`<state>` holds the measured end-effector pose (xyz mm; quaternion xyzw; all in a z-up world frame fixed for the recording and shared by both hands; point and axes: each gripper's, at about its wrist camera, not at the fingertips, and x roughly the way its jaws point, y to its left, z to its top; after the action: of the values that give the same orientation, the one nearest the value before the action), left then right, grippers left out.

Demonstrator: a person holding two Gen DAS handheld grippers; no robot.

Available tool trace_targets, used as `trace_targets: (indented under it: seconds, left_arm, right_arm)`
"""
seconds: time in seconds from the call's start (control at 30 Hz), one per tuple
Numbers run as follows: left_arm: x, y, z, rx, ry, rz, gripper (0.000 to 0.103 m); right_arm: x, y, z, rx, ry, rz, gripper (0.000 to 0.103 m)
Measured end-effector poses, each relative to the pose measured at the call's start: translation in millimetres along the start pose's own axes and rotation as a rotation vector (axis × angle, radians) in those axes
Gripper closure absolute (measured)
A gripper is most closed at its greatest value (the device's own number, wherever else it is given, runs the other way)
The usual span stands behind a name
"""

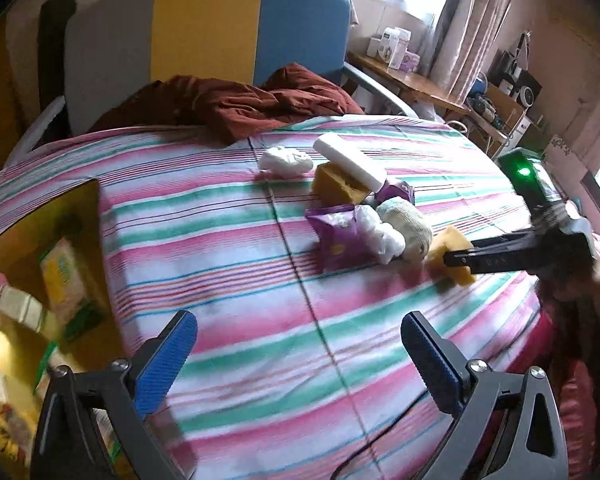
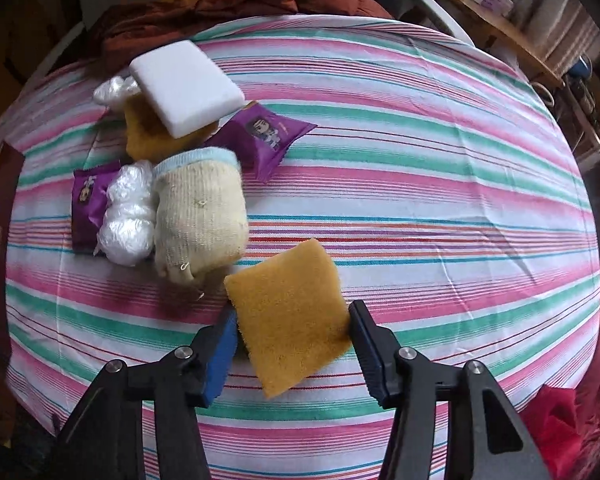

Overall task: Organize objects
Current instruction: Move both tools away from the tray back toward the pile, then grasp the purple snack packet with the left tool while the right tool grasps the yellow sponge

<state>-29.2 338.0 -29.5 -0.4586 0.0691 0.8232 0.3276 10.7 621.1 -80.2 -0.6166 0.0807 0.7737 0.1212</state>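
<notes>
Sponge in the right claw: yellow sponge lies flat on the striped sheet, tilted like a diamond, between the two fingers of the right claw.
Right claw: its right finger touches the sponge's right edge; its left blue pad sits just beside the left edge, and whether it presses there I cannot tell. In the left wrist view this claw reaches in from 3 o'clock, its black fingers across the same sponge.
Left claw: spread wide over bare sheet, nothing between its blue pads; claw sits at 6 o'clock of its own view.
Pile: at 10 o'clock of the held sponge, a cream knitted sock lies just beside it. A wad of clear plastic touches the sock's left side, and a purple packet lies partly under the plastic.
Further back: a second purple packet at 12 o'clock of the sock; a white foam block rests tilted on a second yellow sponge; another plastic wad sits at 9 o'clock of the block.
Bed head: rumpled dark red blanket at 12 o'clock.
Box: open yellow box holding packets at 9 o'clock in the left wrist view, off the bed's edge.
</notes>
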Motion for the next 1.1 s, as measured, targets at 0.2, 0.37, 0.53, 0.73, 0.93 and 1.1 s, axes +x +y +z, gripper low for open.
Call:
trace_targets:
  seconds: [0.2, 0.37, 0.53, 0.73, 0.93, 1.1]
  left_arm:
    - [45, -2, 24, -0.070, 0.078, 0.017, 0.021]
    - [71, -5, 37, -0.103, 0.104, 0.017, 0.025]
    - [90, -17, 50, -0.078, 0.106, 0.019, 0.034]
    - [110, -28, 59, -0.052, 0.113, 0.022, 0.037]
    - [131, -18, 56, -0.059, 0.142, 0.029, 0.052]
    - [133, -17, 57, -0.043, 0.152, 0.021, 0.052]
  right_arm:
    - [-2, -8, -1, 0.035, -0.009, 0.051, 0.048]
    - [-4, -16, -2, 0.082, -0.020, 0.112, 0.048]
    - [-6, -19, -3, 0.094, -0.031, 0.133, 0.048]
    - [-5, -21, 2, 0.118, -0.033, 0.156, 0.048]
    - [0, -23, 7, 0.120, -0.038, 0.160, 0.048]
    - [2, -21, 10, 0.118, -0.040, 0.160, 0.048]
